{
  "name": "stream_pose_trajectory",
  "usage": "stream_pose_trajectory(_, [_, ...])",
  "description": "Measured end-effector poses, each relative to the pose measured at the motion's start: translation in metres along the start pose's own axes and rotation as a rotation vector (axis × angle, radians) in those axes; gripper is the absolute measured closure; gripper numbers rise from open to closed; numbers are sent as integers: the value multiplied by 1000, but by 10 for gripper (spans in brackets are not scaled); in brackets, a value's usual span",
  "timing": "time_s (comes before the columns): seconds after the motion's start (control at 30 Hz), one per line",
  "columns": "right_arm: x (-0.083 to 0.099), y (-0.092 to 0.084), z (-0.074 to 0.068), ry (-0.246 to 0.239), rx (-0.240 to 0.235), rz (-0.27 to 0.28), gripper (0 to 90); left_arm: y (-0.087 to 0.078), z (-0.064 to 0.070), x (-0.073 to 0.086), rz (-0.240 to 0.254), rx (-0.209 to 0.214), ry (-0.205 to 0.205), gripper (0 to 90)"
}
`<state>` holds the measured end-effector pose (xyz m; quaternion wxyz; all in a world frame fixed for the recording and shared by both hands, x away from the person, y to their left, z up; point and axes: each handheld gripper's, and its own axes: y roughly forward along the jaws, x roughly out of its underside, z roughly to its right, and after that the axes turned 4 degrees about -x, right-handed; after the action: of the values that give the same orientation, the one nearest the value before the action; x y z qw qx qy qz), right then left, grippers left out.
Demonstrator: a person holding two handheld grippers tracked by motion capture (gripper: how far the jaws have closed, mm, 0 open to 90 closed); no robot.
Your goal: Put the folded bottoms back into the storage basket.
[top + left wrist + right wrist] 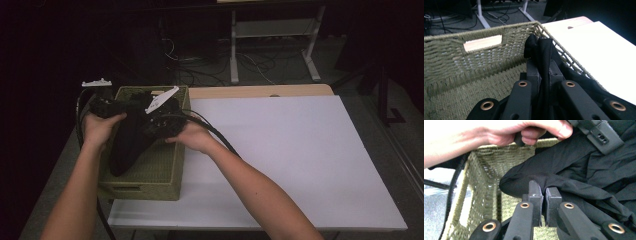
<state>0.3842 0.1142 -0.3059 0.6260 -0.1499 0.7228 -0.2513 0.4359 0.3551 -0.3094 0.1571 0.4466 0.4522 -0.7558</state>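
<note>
Now both grippers pinching black cloth (131,137) over woven basket (170,175), left of frame: left gripper (544,72) clamping upright fold, right gripper (543,195) clamping edge, cloth draping into basket.

I am holding my left gripper (102,106) and right gripper (162,120) side by side out in front of me — both sets of jaws pinching tight on folds of cloth (127,142) — with my forearms angling inward.
</note>
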Motion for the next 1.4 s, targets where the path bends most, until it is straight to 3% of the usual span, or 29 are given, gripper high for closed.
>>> stream_pose_trajectory(0.37, [16, 12, -1, 13, -16, -45, 851, 15, -6, 15, -62, -24, -31, 832])
stream_pose_trajectory(0.63, [21, 14, 0, 27, -21, -56, 840, 19, -9, 20, -77, -35, -42, 831])
stream_pose_trajectory(0.87, [21, 12, -1, 37, -65, -47, 672, 21, -13, 24, -75, -21, -44, 830])
stream_pose_trajectory(1.03, [19, 5, 1, 53, -61, -16, 625, 24, -13, 25, -78, -26, -49, 830])
stream_pose_trajectory(1.27, [18, -3, 2, 73, -58, 8, 560, 25, -16, 26, -79, -46, -53, 826])
stream_pose_trajectory(1.4, [19, -8, 2, 78, -55, 19, 545, 28, -17, 27, -86, -96, -48, 805])
